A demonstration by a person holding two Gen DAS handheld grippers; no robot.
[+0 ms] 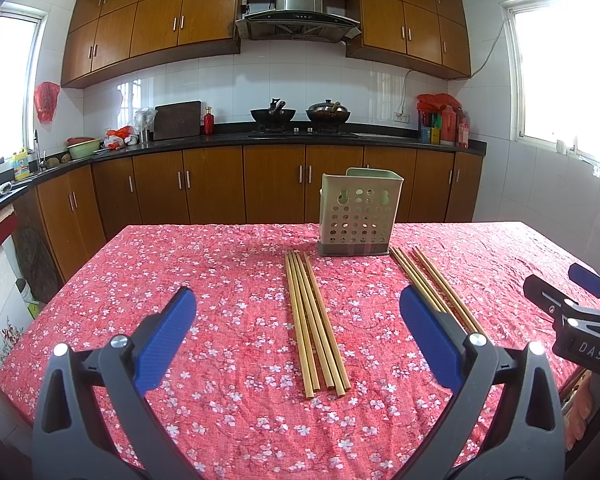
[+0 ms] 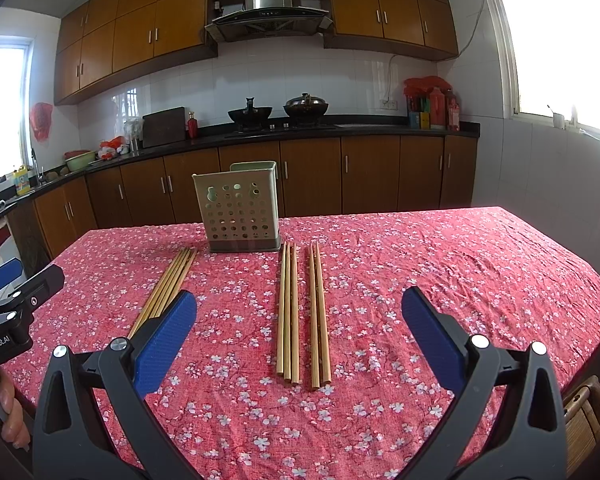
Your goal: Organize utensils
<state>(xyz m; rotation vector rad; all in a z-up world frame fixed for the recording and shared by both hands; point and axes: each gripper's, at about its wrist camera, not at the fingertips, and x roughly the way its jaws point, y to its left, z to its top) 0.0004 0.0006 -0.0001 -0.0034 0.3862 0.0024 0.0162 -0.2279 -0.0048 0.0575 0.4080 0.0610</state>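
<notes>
A table under a red floral cloth (image 1: 220,280) fills both wrist views, with a kitchen counter and brown cabinets behind it.

The left gripper (image 1: 298,332) hovers above the near part of the table, its two blue-padded fingers (image 1: 168,336) spread wide apart and holding nothing. Straight ahead of it, between the fingers, lies a bundle of five chopsticks (image 1: 314,324), side by side on the cloth and pointing away from the gripper. Beyond the far tips, slightly to the right, stands a pale green holder (image 1: 360,216) with round holes in its wall, upright on a dark base.

The right gripper (image 2: 300,332) also hovers over the near table edge with its fingers (image 2: 432,332) wide apart and empty. Ahead of it, between the fingers, lie a group of three sticks (image 2: 287,312) and, just beside it to the right, a pair (image 2: 319,316), all flat on the cloth. The holder (image 2: 240,208) stands past their far ends, a little to the left. The five-stick bundle (image 2: 168,288) lies farther left, partly hidden behind the left finger.

Each gripper appears at the edge of the other's view; the right one (image 1: 572,300) looks open there, though only part of it shows
</notes>
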